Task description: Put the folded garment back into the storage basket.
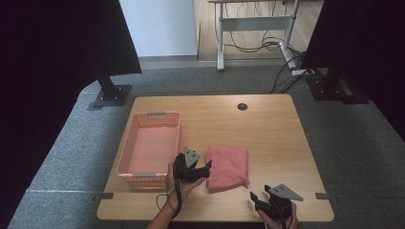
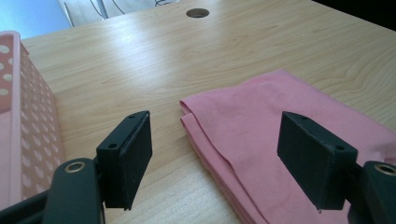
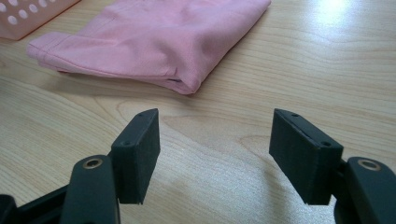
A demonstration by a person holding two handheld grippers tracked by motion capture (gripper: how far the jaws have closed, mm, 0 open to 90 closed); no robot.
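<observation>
A folded pink cloth (image 1: 228, 166) lies flat on the wooden table (image 1: 267, 129), toward the near edge and just right of a pink perforated plastic basket (image 1: 150, 145) that stands at the table's left side. The left tool (image 1: 206, 169) sits between basket and cloth, its jaws spread wide and pointing at the cloth's left edge; in the left gripper view (image 2: 215, 156) one jaw hangs over bare wood near the basket wall (image 2: 28, 130) and the other over the cloth (image 2: 261, 140), whose folded layers show along that edge. Whether that jaw touches the fabric is hard to judge from here; it looks just above it. The right tool (image 1: 258, 198) is held at the near right edge of the table, well apart from the cloth and also spread open with nothing between its jaws; in the right gripper view (image 3: 212, 154) it faces the cloth's (image 3: 154, 39) near corner across a stretch of bare wood. A round cable hole (image 1: 242, 106) sits near the table's far edge.
</observation>
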